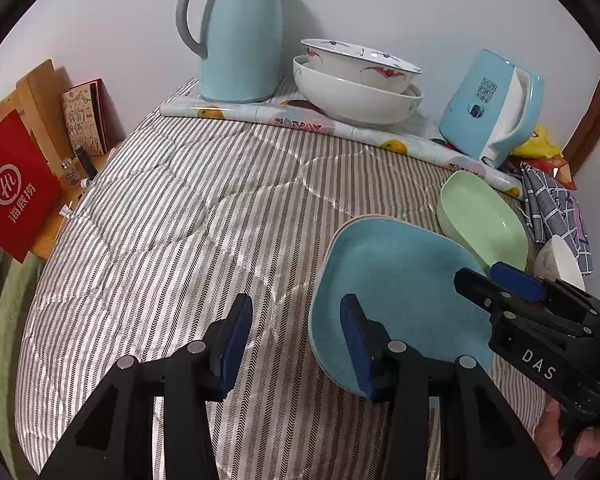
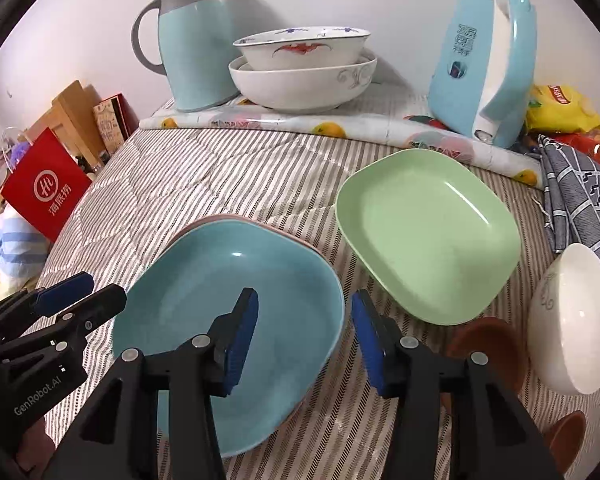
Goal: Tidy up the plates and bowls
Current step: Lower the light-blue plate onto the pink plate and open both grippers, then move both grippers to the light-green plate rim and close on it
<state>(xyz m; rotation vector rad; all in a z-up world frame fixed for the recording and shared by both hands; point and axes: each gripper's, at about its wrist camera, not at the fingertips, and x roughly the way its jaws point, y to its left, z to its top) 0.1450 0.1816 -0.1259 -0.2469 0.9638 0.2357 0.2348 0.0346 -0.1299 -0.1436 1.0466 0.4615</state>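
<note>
I have my left gripper (image 1: pixel 296 344) spread wide and empty over the striped quilt (image 1: pixel 172 216), its right finger above the blue plate (image 2: pixel 228 312). My right gripper (image 2: pixel 304 340) is also released, straddling that plate's rim. The green plate (image 2: pixel 428 232) lies just beside it, and 2 nested bowls (image 2: pixel 304 68) sit at the back.

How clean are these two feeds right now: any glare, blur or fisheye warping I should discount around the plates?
Left wrist view: sharp; heavy fisheye bending at the rim, so the green plate looks squeezed; soft sheen on the striped quilt. Right wrist view: sharp too; small glare spots on the blue plate and white bowl; thermos casts a soft wall shadow.
</note>
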